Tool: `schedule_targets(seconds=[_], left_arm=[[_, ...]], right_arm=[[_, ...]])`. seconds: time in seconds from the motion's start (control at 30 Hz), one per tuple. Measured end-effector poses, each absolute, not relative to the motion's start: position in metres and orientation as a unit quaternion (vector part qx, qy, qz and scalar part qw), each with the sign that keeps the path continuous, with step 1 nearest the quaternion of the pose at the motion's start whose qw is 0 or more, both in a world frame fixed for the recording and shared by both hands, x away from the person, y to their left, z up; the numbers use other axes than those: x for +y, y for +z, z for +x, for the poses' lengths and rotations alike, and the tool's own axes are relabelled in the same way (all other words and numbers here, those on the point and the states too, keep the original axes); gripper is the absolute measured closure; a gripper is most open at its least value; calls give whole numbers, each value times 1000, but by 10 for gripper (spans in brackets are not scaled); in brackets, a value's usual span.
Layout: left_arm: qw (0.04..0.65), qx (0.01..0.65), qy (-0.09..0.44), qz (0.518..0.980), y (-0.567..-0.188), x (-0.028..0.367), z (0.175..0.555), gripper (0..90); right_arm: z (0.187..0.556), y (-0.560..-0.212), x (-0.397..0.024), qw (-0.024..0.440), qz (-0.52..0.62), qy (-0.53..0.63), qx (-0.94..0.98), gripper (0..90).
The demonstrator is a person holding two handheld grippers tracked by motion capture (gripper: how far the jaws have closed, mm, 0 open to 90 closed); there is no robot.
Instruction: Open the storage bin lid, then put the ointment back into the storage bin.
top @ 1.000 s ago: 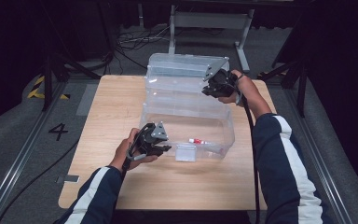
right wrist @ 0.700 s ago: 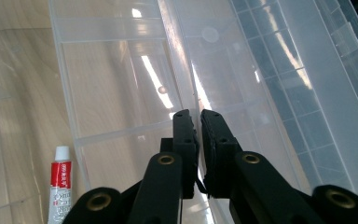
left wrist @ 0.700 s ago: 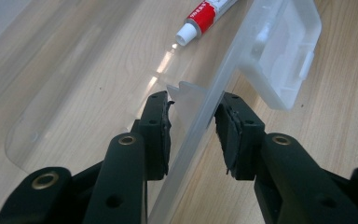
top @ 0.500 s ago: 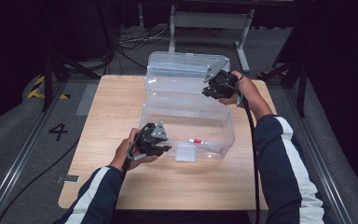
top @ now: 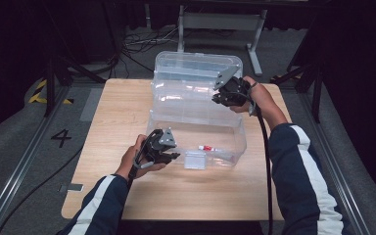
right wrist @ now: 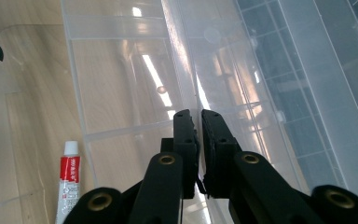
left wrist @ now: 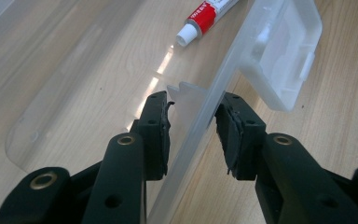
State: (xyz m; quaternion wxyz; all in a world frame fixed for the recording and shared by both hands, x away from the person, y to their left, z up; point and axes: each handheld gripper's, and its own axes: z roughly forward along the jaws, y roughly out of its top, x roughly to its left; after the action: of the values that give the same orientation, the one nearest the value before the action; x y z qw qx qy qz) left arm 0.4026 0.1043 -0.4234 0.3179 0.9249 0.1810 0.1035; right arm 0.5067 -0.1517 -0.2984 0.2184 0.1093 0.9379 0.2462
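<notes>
A: Start at the left gripper (left wrist: pixel 192 128). How do its fingers (left wrist: pixel 156 135) stand?

B: We see the two pads straddling the near wall of the clear plastic box (top: pixel 196 125), one pad inside the box and one outside. The inner pad lies against the wall; a narrow gap shows between the wall and the outer pad, so we cannot tell whether the grip is firm.

A: And the right gripper (right wrist: pixel 198 140)?

B: Its jaws are clenched on a thin clear wall at the far right corner of the box, beside the raised lid (top: pixel 198 63). In the right gripper view the wall runs straight up between the two pads with no gap visible.

A: Where does the box sit?

B: On the wooden table (top: pixel 112 127), at the centre and toward the far edge. The lid stands open behind it and overhangs the far table edge. A latch tab (left wrist: pixel 284 51) hangs on the outside of the near wall, just beyond the left gripper.

A: Contents?

B: One red-and-white tube (top: pixel 206 147) lies flat on the box floor, near the front wall, apart from both grippers.

A: Open room?

B: Bare tabletop lies left of the box and along the near edge, in front of the left hand (top: pixel 129 159). To the right, the box wall comes near the table's right edge, where the right hand (top: pixel 259 95) and its cable (top: pixel 266 147) sit. Floor rails run down both sides of the table.
</notes>
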Motion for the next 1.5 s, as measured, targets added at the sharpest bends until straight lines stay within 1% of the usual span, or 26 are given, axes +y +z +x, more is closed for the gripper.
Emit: schedule_targets(seconds=[1.5], left_arm=[[328, 182, 111, 920, -425, 105, 401, 641]], right_arm=[[478, -301, -154, 221, 84, 266, 935, 869]])
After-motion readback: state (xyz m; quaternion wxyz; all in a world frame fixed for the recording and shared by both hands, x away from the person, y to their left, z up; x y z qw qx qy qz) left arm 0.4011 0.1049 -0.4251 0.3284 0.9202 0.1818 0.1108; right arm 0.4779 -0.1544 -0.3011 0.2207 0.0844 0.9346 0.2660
